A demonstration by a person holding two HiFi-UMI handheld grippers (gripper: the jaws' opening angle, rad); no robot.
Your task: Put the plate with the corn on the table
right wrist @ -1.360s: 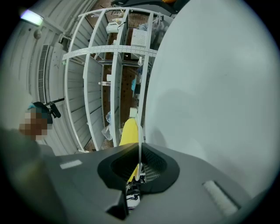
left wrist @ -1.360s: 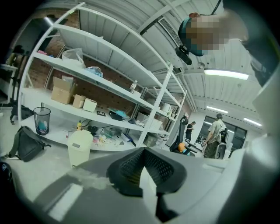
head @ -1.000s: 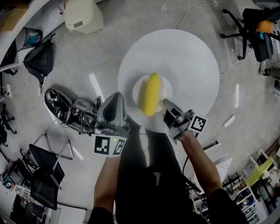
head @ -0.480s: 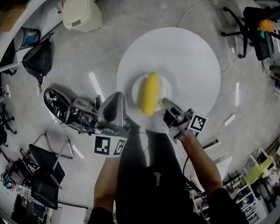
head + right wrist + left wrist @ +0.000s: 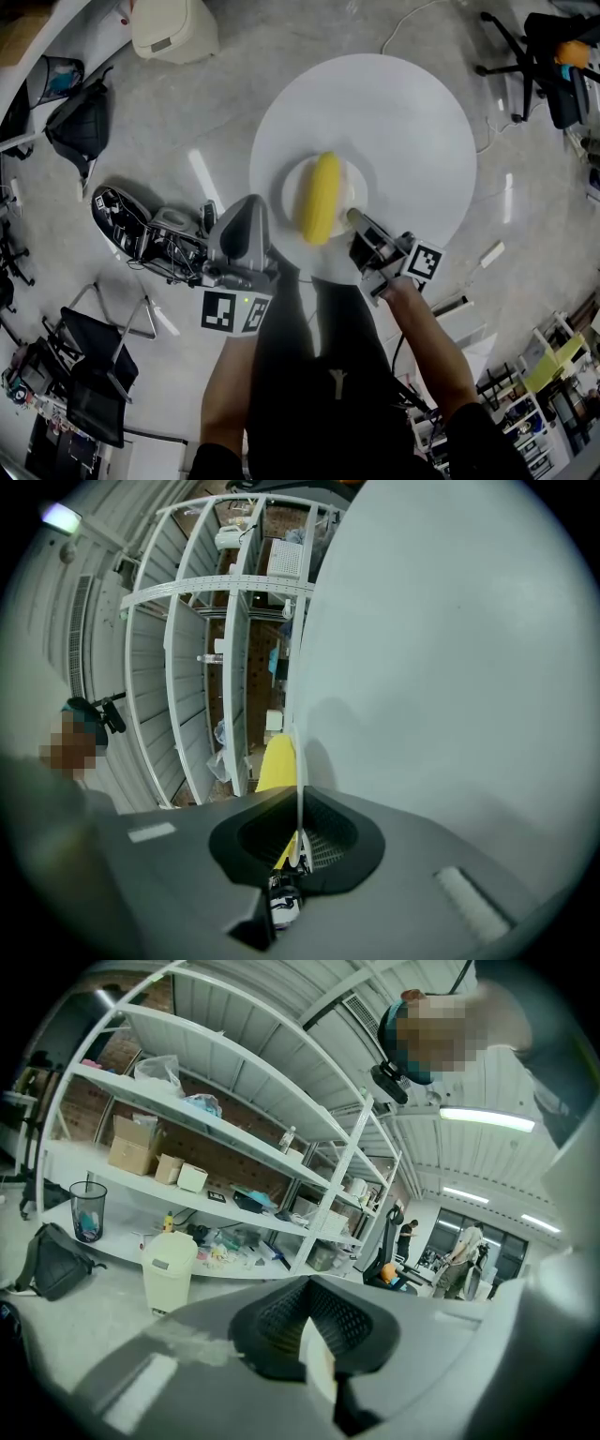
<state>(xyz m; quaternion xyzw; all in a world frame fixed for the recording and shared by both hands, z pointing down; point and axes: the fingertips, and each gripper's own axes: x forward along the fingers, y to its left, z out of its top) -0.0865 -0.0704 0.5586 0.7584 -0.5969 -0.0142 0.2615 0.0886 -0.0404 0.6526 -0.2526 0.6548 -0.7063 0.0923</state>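
Plate (image 5: 354,187) with corn (image 5: 320,199), clamped at rim by right gripper (image 5: 357,223), should be lowered level onto table (image 5: 412,122); left gripper (image 5: 249,206), apparently closed, holds nothing.

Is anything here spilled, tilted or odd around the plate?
Nothing stands out. The corn lies whole along the middle of the plate, which the right gripper clamps by its near rim over the round table. No spill shows.
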